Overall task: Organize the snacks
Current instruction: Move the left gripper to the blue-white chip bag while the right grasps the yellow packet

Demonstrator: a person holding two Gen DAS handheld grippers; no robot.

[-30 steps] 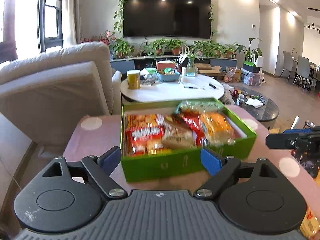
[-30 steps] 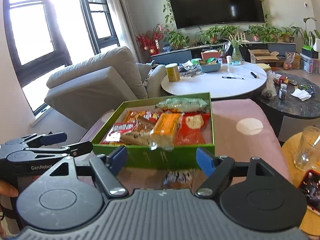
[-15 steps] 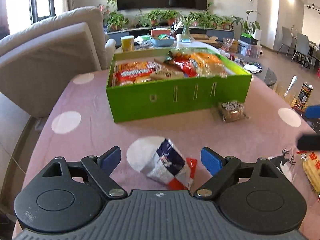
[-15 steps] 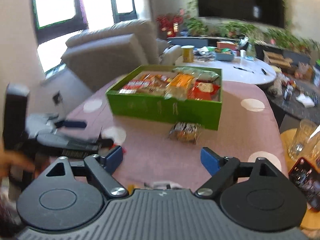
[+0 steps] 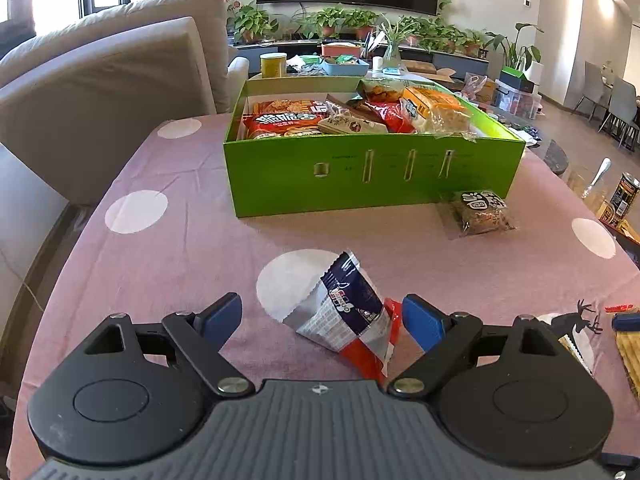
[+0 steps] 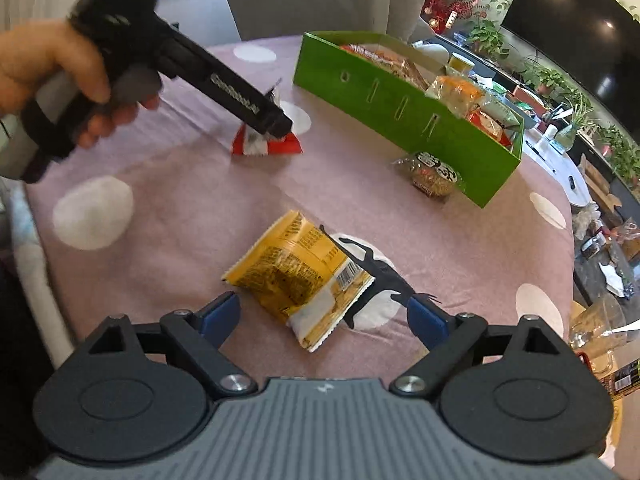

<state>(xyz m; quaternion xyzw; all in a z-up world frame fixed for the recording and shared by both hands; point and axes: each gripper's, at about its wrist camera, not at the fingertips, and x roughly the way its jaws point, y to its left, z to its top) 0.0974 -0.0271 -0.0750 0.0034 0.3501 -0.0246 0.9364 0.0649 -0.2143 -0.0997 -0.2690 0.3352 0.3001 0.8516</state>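
Left wrist view: a table (image 5: 200, 240) under a pink cloth with white dots fills the frame. A green box (image 5: 372, 172) stands at its far side, packed with snack packets. One second ago the box sat right behind the fingers; now it is well back, and more bare cloth shows. A small brown packet (image 5: 480, 212) lies on the cloth, just beside the box's near right corner. Closer in, a silver, blue and red packet (image 5: 348, 316) lies between the blue pads of the left gripper (image 5: 322, 316). The jaws stand wide, as they did a second ago, and the pads do not press on the packet, though the right pad is very near its red edge.

Right wrist view: the frame is tilted, where a second ago it was level. A yellow packet (image 6: 296, 276) lies on the cloth between the pads of the right gripper (image 6: 324, 316), touching neither. These jaws are wide and have just been opening. At upper left, a hand (image 6: 52, 68) holds the left gripper, its tip over the red packet.
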